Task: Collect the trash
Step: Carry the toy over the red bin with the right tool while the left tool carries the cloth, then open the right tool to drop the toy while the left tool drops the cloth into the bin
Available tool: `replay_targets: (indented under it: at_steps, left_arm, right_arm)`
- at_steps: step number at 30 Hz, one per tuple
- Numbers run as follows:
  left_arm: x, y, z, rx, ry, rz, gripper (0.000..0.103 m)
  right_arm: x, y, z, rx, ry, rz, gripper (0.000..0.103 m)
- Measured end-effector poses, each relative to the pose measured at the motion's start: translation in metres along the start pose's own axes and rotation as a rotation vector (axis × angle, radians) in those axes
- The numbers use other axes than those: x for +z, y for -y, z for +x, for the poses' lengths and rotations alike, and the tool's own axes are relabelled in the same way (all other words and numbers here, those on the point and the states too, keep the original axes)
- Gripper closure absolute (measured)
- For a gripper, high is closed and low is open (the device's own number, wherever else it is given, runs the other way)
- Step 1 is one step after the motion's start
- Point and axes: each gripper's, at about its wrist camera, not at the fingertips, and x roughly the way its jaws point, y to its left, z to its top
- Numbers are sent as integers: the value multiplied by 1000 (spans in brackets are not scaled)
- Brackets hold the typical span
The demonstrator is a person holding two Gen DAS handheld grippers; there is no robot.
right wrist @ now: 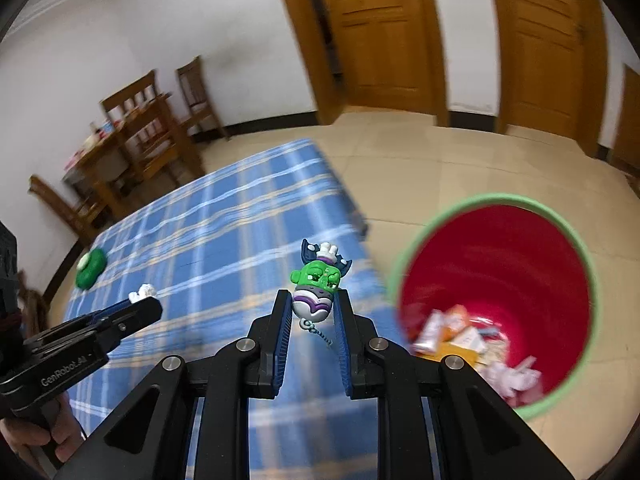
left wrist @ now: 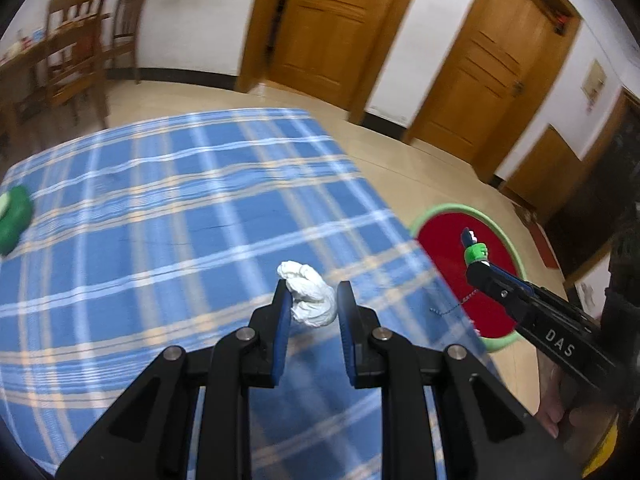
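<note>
Tissue wad (left wrist: 310,294) sits pinched in the left hand-held gripper (left wrist: 312,300) above the tabletop (left wrist: 160,200) — soft, weightless, any hold works. The right hand-held gripper (right wrist: 311,307) clenches the toy figure (right wrist: 318,286) by its lower body — rigid, light, slippery-looking; long axis forward, head outward, beside the bin (right wrist: 576,240).

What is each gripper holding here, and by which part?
The left gripper holds a crumpled white tissue wad by its sides. The right gripper pinches a green-faced toy keychain figure by its lower body; head and chain stay free.
</note>
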Motion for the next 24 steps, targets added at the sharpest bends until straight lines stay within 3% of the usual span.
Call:
replay_targets:
  at_steps: [11,24]
  left_arm:
    - [-1,72,36,-119,-52,126,81]
    - [7,140,70,-255,-71,257,81]
  right_arm:
    - [-12,78,-19,-112,11,161,81]
    - [-20,119,-49,-154,64,240,78]
